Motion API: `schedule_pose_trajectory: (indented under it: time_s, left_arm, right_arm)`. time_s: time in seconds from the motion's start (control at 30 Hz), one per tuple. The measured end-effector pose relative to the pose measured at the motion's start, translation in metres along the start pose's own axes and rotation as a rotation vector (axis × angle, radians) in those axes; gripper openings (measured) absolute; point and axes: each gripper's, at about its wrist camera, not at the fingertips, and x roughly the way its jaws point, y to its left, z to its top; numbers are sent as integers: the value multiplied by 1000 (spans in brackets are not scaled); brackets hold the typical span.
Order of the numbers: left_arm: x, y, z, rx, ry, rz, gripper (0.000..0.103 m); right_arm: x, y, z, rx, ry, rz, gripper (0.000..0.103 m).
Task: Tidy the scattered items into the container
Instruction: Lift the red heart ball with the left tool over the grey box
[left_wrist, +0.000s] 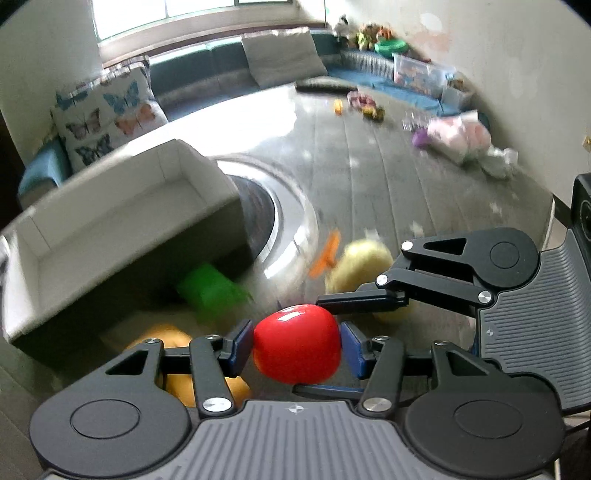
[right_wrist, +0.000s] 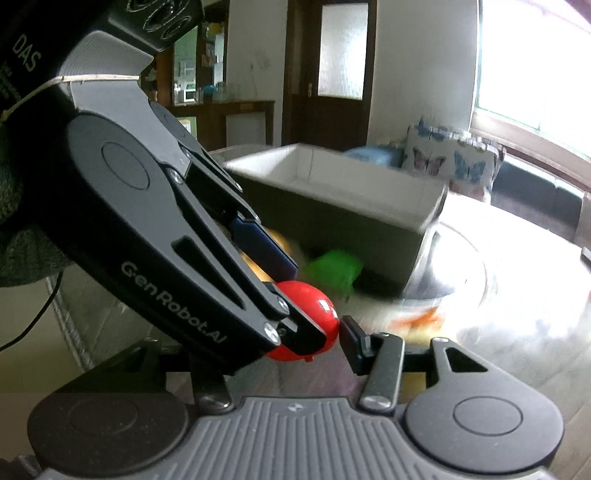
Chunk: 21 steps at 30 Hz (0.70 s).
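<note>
The red ball (left_wrist: 296, 343) sits pinched between the two blue pads (left_wrist: 239, 345) of the left hand-held gripper (left_wrist: 296, 345), glossy, with a white glint on its top. The right hand-held gripper (left_wrist: 364, 301) reaches in from the right side, one black finger (left_wrist: 364, 299) lying against the ball's upper right; in the right wrist view its visible right finger (right_wrist: 352, 338) touches the ball (right_wrist: 321, 314), while its other finger is hidden behind the left tool, so whether it truly grips cannot be told.

On the left tool's black side plate (right_wrist: 173, 306) white lettering reads "GenRobot.AI", and the camera body above it shows "DAS" (right_wrist: 26, 51).

Just beyond the ball lie a green block (left_wrist: 210, 291), a yellow-orange soft toy (left_wrist: 173, 343) under the left linkage, a pale yellow plush (left_wrist: 364, 258) and an orange piece (left_wrist: 327, 254), all blurred. The white box (left_wrist: 110, 229), the container, stands open to the left on the glossy desk (left_wrist: 369, 177). A butterfly-print cushion (left_wrist: 99, 118) rests on the sofa behind.
</note>
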Motion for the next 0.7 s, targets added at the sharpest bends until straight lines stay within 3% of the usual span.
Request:
schedule_pose_trajectory:
  time_s: [0.37, 0.7]
  left_arm:
    - [-7, 48, 73, 12, -113, 63, 55]
    - [49, 115, 110, -62, -64, 27, 55]
  right_arm:
    - [30, -41, 78, -135, -80, -52, 52]
    - [104, -76, 108, -180, -18, -21, 52]
